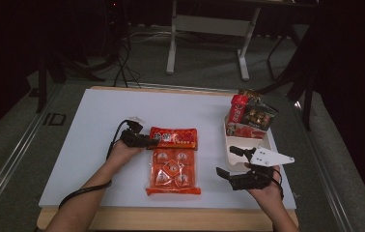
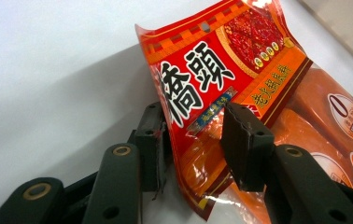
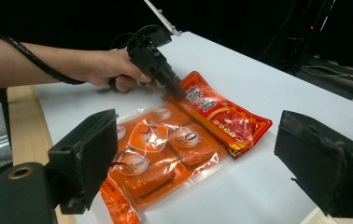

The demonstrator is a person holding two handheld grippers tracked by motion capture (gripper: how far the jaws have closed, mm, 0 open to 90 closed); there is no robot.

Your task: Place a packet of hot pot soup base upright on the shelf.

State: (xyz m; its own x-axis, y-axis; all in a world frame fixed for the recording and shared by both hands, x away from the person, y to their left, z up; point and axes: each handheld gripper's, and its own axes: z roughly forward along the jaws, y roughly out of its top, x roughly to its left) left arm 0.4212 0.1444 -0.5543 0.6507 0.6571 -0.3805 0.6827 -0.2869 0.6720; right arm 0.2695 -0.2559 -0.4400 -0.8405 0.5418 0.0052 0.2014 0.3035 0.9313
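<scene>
glossy plastic pouch (image 1: 173,162), red at its printed header and clear orange over four blocks, lies flat near the middle of the white bench (image 1: 89,145). left tool (image 2: 193,140) sits at the pouch's header corner, which is lifted off the bench and curls between the two black ribbed pads; one pad lies against the back of the film, the other stands just off its printed face, so the pads are not yet pressed on it. right tool (image 3: 198,163) hovers to the right of the pouch, its blunt black pads spread wide with nothing between them. cream tray (image 1: 233,145), beyond the right tool and further right of the pouch, holds upright snack packets (image 1: 250,116) in red and dark foil.
</scene>
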